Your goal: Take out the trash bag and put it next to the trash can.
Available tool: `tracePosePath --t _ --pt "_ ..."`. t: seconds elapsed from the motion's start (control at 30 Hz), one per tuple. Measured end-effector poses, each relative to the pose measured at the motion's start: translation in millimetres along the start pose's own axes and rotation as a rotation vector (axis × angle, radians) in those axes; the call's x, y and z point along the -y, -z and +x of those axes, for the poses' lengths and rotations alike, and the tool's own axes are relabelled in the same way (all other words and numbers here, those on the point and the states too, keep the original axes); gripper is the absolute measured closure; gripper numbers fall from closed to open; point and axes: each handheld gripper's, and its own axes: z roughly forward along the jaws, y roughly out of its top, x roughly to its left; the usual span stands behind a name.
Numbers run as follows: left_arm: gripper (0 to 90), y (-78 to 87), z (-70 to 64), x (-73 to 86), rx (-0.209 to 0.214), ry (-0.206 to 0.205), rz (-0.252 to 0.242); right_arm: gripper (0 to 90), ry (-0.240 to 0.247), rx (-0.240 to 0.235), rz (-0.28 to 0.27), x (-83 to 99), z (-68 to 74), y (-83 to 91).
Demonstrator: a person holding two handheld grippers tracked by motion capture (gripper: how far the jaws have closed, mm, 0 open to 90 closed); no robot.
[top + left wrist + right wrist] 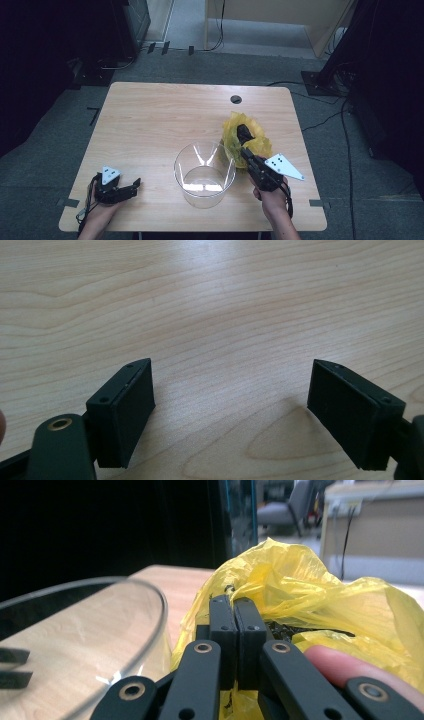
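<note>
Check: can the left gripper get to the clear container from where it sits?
Probably yes. The left gripper rests on the table with its jaws open, aimed toward the clear container, with bare wood between them. The right gripper, shut on the yellow bag, is on the far side.

One wooden table (150, 130) carries one clear glass bowl (204, 173) and, just beside the bowl, one yellow plastic bag (247, 137).

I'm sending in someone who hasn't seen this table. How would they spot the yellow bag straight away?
Start at the wooden table and find the clear round tub near its front edge. The yellow bag sits right beside the tub, with the right gripper shut on its crumpled plastic. It is the one bright, soft thing there.
</note>
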Motion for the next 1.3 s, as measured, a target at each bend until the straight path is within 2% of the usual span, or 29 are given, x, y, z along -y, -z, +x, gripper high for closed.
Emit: tracePosePath --t 0.07,0.17,0.27,0.33,0.4,0.6,0.7,0.87,1.0,1.3 --pt "18.4 -0.6 -1.8 -0.3 -0.011 -0.016 0.006 89.1 -0.018 0.001 0.021 4.1 -4.1 -2.8" --pt "18.5 -0.8 -1.2 -0.3 -0.007 -0.013 0.004 86.2 -0.039 0.006 0.038 7.3 -9.7 -4.4" --pt "18.5 -0.9 -1.1 -0.5 -0.009 -0.016 0.006 64.2 -0.025 -0.029 0.029 6.0 -10.7 -1.9" --pt "18.5 -1.0 -1.0 -0.6 -0.009 -0.015 0.006 49.7 -0.011 -0.020 0.021 2.9 -9.8 1.2" --pt "18.5 -1.1 -1.0 -0.6 -0.009 -0.014 0.006 44.7 -0.014 -0.001 0.013 -0.7 -10.6 4.7" --pt "18.5 -1.0 -0.8 -0.5 -0.007 -0.012 0.004 33.5 -0.027 0.005 -0.008 -9.4 -19.3 16.6" --pt "18.5 -1.0 -1.0 -0.6 -0.009 -0.015 0.006 22.1 -0.031 0.002 0.003 -14.2 -22.8 23.8" --pt "18.5 -1.8 -0.6 -1.2 -0.010 -0.013 0.004 18.5 -0.023 -0.010 0.024 -17.3 -27.1 33.8" --pt "18.5 -1.7 -0.4 -1.1 -0.009 -0.011 0.003 17.8 -0.012 0.014 0.037 -15.9 -29.9 41.0" --pt "18.5 -1.5 0.1 -1.0 -0.005 -0.009 0.003 17.0 0.018 0.115 0.076 -0.1 -46.3 57.3"
